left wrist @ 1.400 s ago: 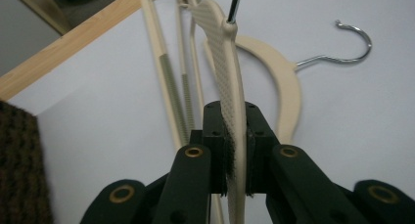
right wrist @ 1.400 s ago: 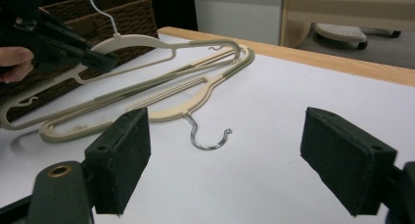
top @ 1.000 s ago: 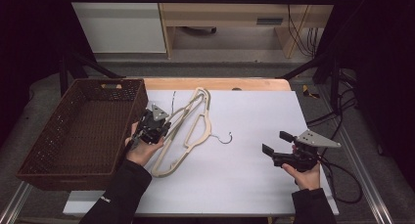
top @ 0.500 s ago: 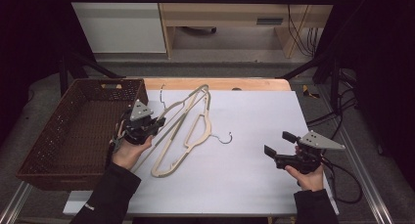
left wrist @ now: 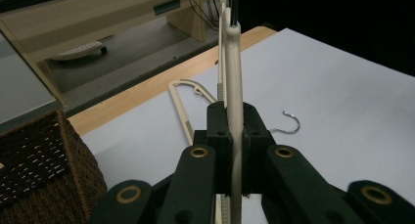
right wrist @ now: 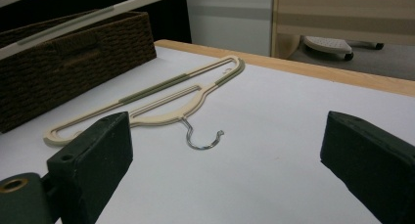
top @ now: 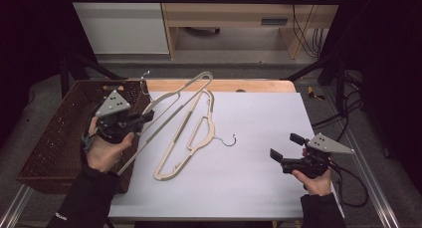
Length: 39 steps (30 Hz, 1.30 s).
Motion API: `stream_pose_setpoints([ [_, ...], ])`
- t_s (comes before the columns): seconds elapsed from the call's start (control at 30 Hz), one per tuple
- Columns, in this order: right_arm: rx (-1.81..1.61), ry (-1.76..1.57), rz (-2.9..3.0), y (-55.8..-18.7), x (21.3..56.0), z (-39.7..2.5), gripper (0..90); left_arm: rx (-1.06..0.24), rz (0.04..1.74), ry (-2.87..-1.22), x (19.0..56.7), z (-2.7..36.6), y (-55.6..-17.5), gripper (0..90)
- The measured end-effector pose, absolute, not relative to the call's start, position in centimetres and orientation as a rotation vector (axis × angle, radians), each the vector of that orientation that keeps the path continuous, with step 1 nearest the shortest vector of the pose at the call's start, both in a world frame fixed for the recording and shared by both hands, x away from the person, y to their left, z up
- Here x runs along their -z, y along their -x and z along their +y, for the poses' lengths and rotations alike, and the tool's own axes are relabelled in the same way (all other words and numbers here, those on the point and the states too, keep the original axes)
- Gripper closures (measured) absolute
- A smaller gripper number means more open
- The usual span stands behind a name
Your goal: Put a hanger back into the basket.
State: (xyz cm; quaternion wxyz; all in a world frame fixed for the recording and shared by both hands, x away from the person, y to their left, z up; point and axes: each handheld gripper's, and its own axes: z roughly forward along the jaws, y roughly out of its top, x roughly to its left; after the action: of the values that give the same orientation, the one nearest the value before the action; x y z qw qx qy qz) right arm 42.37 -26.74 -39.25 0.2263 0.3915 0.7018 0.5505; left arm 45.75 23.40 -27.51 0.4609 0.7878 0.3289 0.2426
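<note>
Cream plastic hanger with grey-green grip strips (top: 171, 106), lifted and tilted beside a brown wicker basket (top: 59, 138); matching twin hanger (top: 191, 136) flat on white tabletop.

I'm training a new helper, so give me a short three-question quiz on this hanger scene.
1. True or false: the left gripper is clamped on a hanger.
2. Where does the second hanger lie? A) in the basket B) flat on the table C) in the right gripper
3. Fill in: the right gripper has its jaws ____.

Key:
1. True; the left gripper view shows the jaws shut on the hanger's bar.
2. B; it lies on the white table, right of the basket, hook towards the right gripper.
3. Open, with nothing between them.
</note>
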Motion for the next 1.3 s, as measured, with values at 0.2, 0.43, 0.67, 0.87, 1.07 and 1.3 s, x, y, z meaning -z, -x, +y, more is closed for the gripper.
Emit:
stream_pose_setpoints([
  [0.2, -1.502, -1.098, 1.934, -42.5, 39.4, -26.8, 3.8, -0.616, 0.789, -1.956, 26.1, 24.7, -45.6, 85.5],
  [0.43, -1.488, -1.112, 1.938, -42.5, 39.4, -26.8, 3.8, -0.641, 0.807, -1.942, 24.7, 27.0, -46.1, 85.5],
  [0.67, -1.476, -1.119, 1.94, -42.6, 39.5, -26.9, 3.6, -0.652, 0.859, -1.932, 24.6, 30.3, -47.3, 85.4],
  [0.87, -1.469, -1.122, 1.938, -42.7, 39.6, -26.8, 3.4, -0.692, 0.867, -1.927, 25.0, 32.7, -48.1, 85.4],
  [1.07, -1.463, -1.124, 1.947, -42.8, 39.7, -26.7, 3.4, -0.699, 0.894, -1.939, 25.6, 34.9, -48.4, 85.4],
  [1.3, -1.464, -1.125, 1.948, -42.8, 39.7, -26.8, 3.5, -0.69, 0.938, -1.966, 26.7, 37.4, -49.5, 85.4],
])
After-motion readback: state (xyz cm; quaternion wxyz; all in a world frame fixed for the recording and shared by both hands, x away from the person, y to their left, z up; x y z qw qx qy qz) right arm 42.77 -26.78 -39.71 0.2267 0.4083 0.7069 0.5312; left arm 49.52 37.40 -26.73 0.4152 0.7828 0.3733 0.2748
